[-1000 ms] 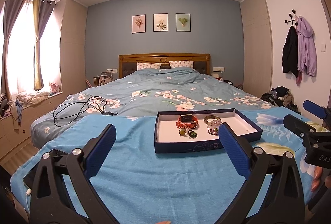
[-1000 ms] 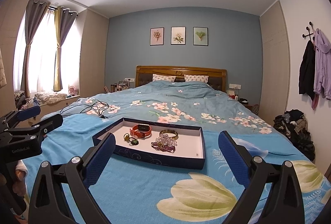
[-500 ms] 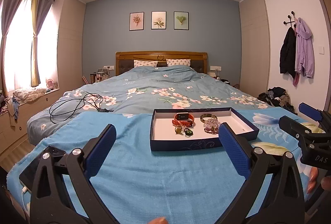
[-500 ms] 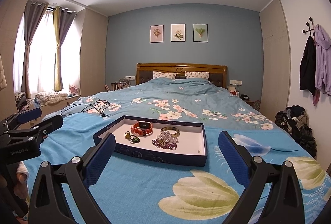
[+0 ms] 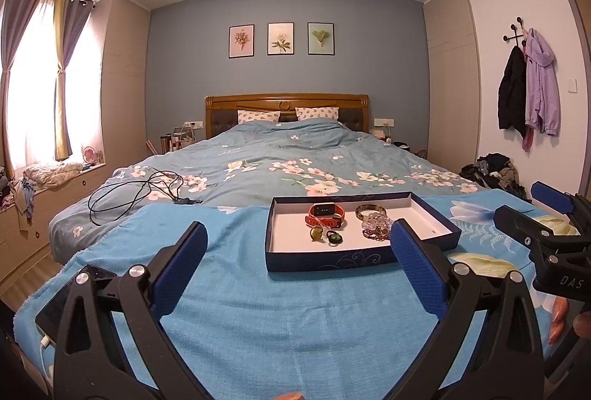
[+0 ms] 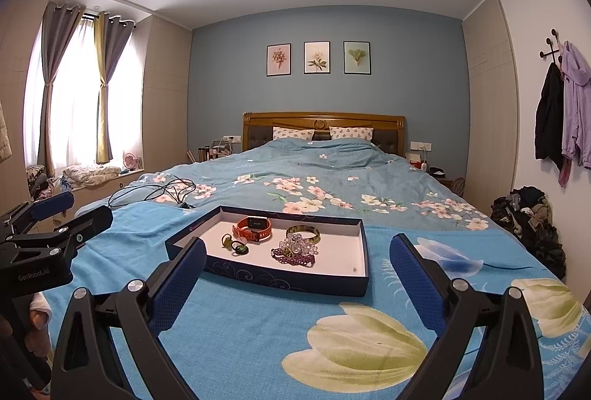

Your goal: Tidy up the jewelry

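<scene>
Jaws of both the left gripper [image 5: 298, 254] and the right gripper [image 6: 298, 269] stand spread wide, holding nothing. Straight ahead, on the bed's blue blanket [image 6: 258, 326], lies the shallow tray [image 6: 288, 280] with an orange watch [image 6: 255, 228], bangle [image 6: 303, 233] and bead bracelets [image 6: 295, 250]. Judged nearer: right gripper.

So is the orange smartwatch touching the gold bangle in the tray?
Apart. The right wrist view shows white tray floor between the orange smartwatch and the gold bangle.
</scene>
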`<state>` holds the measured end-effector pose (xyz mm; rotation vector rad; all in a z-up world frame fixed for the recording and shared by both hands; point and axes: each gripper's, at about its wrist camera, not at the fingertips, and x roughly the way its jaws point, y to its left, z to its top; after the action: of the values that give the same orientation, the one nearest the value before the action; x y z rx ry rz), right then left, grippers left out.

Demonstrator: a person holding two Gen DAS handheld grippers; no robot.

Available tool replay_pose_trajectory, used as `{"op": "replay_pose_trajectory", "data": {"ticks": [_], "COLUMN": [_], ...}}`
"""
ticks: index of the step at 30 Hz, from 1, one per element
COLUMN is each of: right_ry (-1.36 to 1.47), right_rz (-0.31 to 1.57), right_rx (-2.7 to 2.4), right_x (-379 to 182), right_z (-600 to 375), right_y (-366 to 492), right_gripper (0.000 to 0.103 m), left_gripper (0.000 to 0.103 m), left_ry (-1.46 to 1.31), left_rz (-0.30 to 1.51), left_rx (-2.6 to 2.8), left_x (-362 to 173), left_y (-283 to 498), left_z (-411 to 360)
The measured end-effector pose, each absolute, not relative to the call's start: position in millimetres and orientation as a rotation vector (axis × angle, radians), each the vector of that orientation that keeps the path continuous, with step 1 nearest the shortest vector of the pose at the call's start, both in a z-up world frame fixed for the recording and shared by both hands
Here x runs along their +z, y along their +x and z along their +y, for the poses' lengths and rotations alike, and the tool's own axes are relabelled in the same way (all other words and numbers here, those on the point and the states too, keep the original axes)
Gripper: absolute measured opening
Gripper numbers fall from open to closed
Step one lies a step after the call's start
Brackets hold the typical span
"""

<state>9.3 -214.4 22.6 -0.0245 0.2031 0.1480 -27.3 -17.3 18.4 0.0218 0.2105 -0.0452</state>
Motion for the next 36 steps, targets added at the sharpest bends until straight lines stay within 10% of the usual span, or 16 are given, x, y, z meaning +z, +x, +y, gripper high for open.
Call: {"op": "replay_pose_trajectory", "data": {"ticks": [36], "right_ry": [-0.015], "right_rz": [0.199], "right_rx": [0.147], "right_x": [24.2], "right_z": [-213.8], "right_y": [12.0], "right_gripper": [0.096], "left_gripper": [0.098], "left_ry": [0.021], "left_rz": [0.201], "left_rx": [-0.044], "left_x": [21.0], "left_y": [-26.3], "left_z": [-19.6]}}
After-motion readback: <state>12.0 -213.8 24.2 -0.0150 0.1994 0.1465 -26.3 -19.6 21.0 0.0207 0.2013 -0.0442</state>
